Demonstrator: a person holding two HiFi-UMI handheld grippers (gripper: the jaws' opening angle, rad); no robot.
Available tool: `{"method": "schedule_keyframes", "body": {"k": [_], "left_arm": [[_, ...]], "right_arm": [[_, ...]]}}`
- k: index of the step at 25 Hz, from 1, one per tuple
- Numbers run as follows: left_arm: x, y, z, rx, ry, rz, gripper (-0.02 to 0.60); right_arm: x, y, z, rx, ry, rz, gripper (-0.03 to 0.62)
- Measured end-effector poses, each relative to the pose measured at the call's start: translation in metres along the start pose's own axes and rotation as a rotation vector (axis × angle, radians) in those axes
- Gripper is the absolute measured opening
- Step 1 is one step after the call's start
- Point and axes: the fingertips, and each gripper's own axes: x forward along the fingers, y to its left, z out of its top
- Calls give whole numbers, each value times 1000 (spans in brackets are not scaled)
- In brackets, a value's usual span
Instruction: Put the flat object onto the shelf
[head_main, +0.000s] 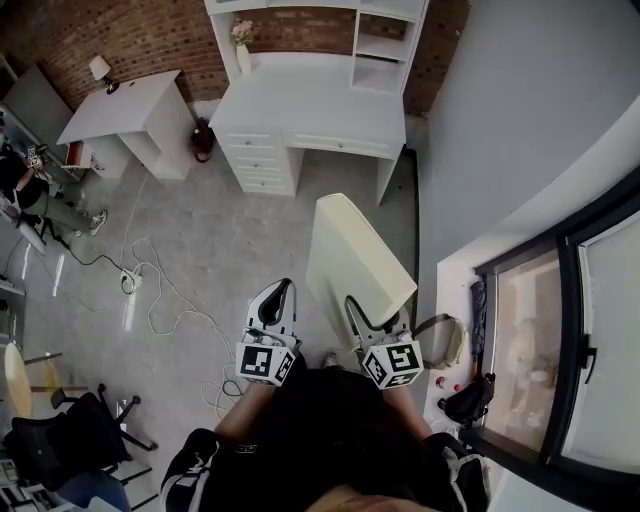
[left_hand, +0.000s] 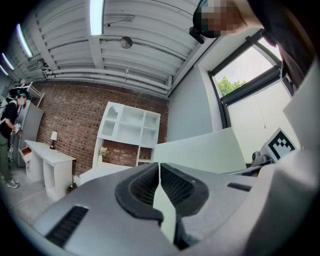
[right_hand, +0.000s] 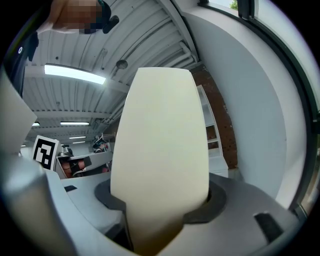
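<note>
The flat object (head_main: 355, 255) is a cream, rounded-corner panel. My right gripper (head_main: 375, 322) is shut on its near end, and it tilts up and forward over the floor. In the right gripper view the flat object (right_hand: 160, 145) fills the middle, wedged between the jaws of the right gripper (right_hand: 160, 205). My left gripper (head_main: 277, 300) hangs beside it on the left, shut and holding nothing. In the left gripper view, the left gripper (left_hand: 159, 181) has its ribbed pads meeting, with the flat object (left_hand: 205, 152) just behind. The white shelf (head_main: 385, 45) stands on a desk far ahead, also seen as the shelf (left_hand: 130, 127).
A white desk with drawers (head_main: 300, 125) carries the shelf and a vase (head_main: 243, 50). A second white table (head_main: 130, 110) stands at the left, near a person (head_main: 25, 190). Cables (head_main: 150, 290) run over the grey floor. An office chair (head_main: 70, 430) is at lower left; a window (head_main: 560, 340) and a grey wall are at the right.
</note>
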Motion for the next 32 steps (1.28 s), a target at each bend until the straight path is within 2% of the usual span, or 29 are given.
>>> {"method": "schedule_keyframes", "body": {"k": [4,9,14,21,26,29,32], "left_arm": [[16,22,-6,-1,18,42,18],[68,60,-10,-10,9,50,17],[138,118,-10,-25,-6,26,18],[240,205,15,-31,-39,-52,18],[296,269,14,-49,-24,-56,18],[321,295,9,-90,-11,-44,17],[355,318,5,-89,-4,-44,18]], "right_arm": [[26,-16,-2,16,11,8,293],[83,-37,3,5,9,0,293],[167,-57,13,-5,13,-28,293],[302,-68,61,-37,-7,-50,293],[384,-76,82,-21,-34,-67,293],[420,-84,87,-20,-25,-74,293],[462,-98,89,-14,-13,-65,293]]}}
